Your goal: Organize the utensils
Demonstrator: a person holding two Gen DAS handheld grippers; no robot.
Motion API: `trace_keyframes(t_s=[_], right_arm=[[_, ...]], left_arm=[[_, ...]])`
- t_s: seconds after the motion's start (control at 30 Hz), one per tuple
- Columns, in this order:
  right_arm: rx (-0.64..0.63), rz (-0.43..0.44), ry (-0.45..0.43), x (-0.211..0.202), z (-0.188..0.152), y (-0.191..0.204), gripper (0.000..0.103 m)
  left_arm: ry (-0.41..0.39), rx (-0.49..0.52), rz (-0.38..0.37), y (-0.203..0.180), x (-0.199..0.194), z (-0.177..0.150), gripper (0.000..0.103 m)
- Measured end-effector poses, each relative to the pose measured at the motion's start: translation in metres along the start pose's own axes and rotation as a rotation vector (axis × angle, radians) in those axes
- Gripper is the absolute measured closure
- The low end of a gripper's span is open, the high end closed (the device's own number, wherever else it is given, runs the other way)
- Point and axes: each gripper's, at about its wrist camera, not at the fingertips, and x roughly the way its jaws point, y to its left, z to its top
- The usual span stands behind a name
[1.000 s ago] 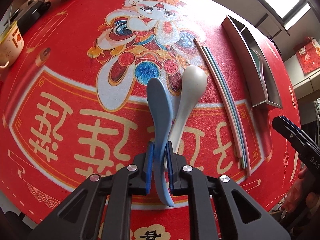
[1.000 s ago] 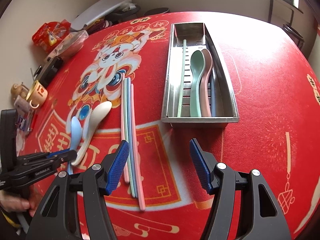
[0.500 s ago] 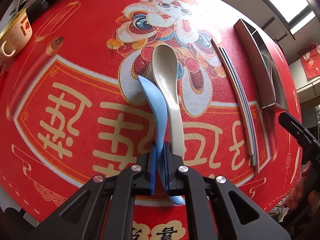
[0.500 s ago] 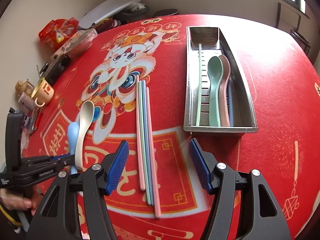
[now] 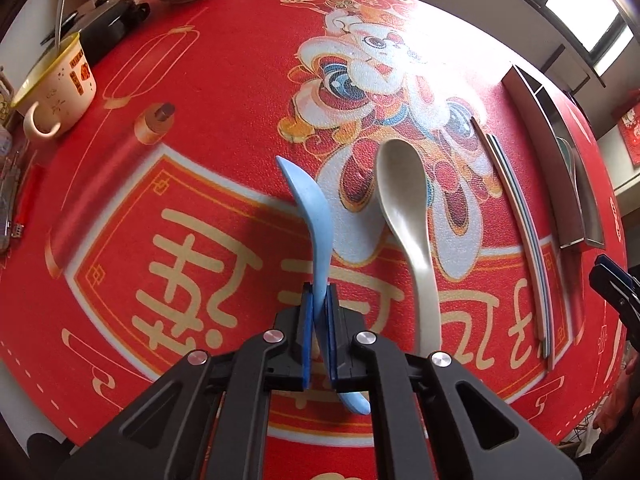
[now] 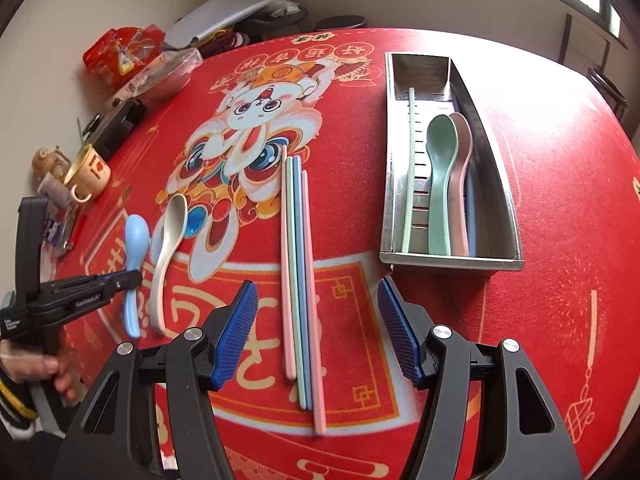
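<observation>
Blue spoon [image 5: 316, 224] sat pinched by its handle in my left hand-held gripper [image 5: 319, 336] above the red surface [image 5: 224, 128], beside the white spoon [image 5: 408, 216]; my right hand-held gripper [image 6: 316, 332] hung spread over the chopsticks [image 6: 298, 264].

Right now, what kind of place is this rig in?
Most likely a home dining table. A red festive tablecloth covers it, a steel utensil tray holds spoons, and a mug, snack packets and other household clutter line the wall side.
</observation>
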Motion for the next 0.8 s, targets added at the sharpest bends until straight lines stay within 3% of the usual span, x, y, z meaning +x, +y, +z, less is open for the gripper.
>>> trace_keyframes(t_s=[0.17,0.43,0.8], right_arm=[[-0.04,0.016,0.018,0.004,0.002,0.011,0.05],[-0.108,0.044,0.109,0.025,0.006,0.034,0.084],[-0.107,-0.006,0.18,0.058,0.014,0.037,0.089]], left_arm=[[-0.02,0.006,-0.002,0.011,0.001,0.003,0.096],[-0.044,0.038,-0.027,0.009,0.004,0.006,0.096],[-0.056,0.042,-0.067,0.015,0.004,0.004,0.096]])
